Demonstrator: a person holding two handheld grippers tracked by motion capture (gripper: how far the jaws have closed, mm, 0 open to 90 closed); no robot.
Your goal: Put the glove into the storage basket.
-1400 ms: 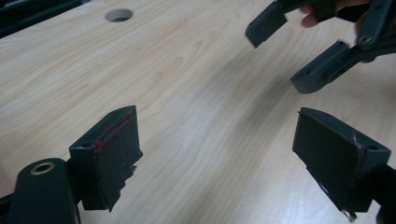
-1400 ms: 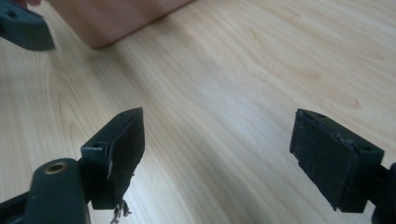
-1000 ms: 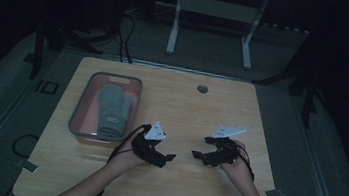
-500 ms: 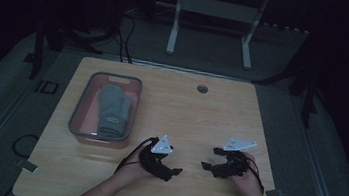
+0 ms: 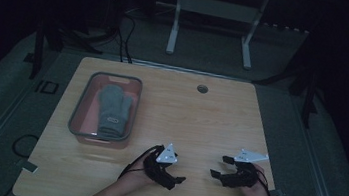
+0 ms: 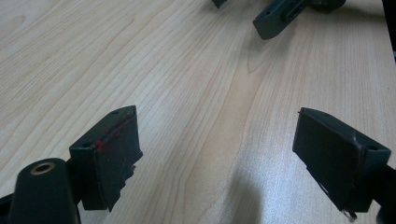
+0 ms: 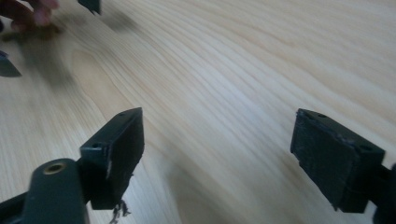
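Resting low at near table edge point(image 5: 100, 194), both grippers pulled back toward person since a second ago. Left gripper point(image 5: 180, 180) jaws apart, empty; right gripper point(image 5: 218, 166) jaws apart, empty. Grey mittens point(image 5: 113, 109) lying inside grey bin point(image 5: 75, 116), well apart. Likely stowing finished.

a light wooden table point(image 5: 220, 119) stands on a grey floor point(image 5: 290, 122). near the far edge of the table is a small round hole point(image 5: 202, 88). behind the table stands a white frame point(image 5: 214, 6) on two legs. black cables point(image 5: 126, 26) lie on the floor at the far left. another black cable point(image 5: 23, 142) makes a loop on the floor just beside the table's left side.
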